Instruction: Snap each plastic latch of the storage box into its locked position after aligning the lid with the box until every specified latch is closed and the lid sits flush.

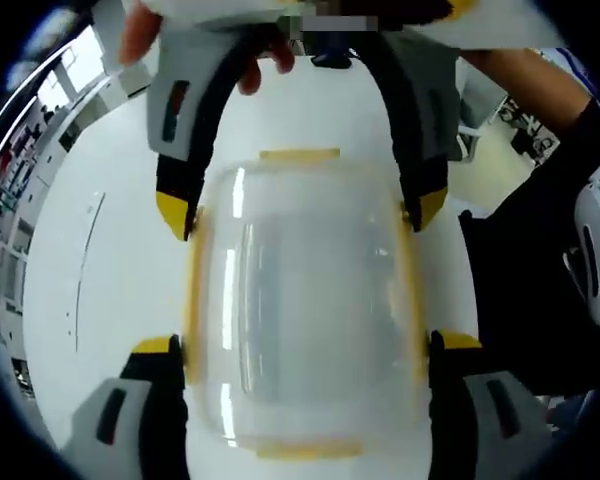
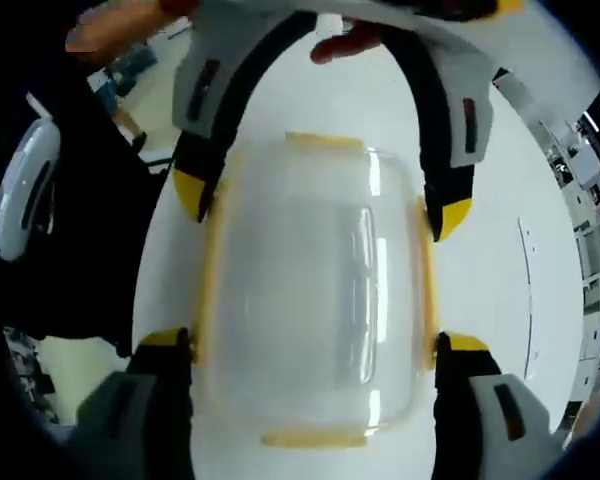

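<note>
So I'm straddling the box (image 1: pixel 305 310) on the bench (image 1: pixel 110 290) with both grippers, left gripper (image 1: pixel 305 345) and right gripper (image 2: pixel 315 345) spread wide, gripping nothing. Box's long axis is running 12-to-6 between my jaws, yellow latches (image 1: pixel 192 300) sitting at 3 and 9.

Storage box (image 1: pixel 305 310) on table (image 1: pixel 100 300), between grippers' fingers (image 1: pixel 160 352).

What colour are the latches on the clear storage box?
Yellow latches on the storage box; clearest in the right gripper view.
</note>
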`<state>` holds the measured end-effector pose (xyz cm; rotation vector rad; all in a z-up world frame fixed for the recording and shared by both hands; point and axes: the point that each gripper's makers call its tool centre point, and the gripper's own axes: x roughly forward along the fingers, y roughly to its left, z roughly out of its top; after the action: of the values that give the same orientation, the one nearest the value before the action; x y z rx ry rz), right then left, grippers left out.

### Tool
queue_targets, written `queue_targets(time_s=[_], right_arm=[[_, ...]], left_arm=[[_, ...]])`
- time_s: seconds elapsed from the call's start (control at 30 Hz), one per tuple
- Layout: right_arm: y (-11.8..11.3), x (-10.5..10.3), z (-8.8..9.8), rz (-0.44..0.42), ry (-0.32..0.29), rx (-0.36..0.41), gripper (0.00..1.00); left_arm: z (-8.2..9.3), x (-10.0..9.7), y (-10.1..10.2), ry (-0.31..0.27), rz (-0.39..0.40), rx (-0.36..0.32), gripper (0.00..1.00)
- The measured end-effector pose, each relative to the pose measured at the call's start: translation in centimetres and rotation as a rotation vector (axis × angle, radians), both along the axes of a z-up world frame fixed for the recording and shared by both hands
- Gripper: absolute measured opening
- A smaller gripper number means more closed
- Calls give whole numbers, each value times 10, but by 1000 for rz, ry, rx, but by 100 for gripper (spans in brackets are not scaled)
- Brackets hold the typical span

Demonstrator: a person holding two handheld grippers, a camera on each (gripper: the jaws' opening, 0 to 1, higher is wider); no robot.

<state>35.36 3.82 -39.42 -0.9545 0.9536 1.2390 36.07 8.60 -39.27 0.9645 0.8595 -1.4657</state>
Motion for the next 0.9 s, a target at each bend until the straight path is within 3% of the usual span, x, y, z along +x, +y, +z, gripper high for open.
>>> queue_targets(time_s=[0.33, 0.6, 0.77, 0.9], right_arm=[[2, -10, -2, 5, 1, 13, 100], [5, -10, -4, 11, -2, 62, 100], [8, -10, -5, 18, 6, 54, 100], [6, -4, -5, 36, 16, 50, 100]], left_arm=[[-14, 4, -5, 32, -16, -8, 100], [-18, 4, -6, 17, -13, 48, 100], [-15, 3, -7, 34, -24, -12, 100], [-18, 2, -9, 41, -32, 10, 100]])
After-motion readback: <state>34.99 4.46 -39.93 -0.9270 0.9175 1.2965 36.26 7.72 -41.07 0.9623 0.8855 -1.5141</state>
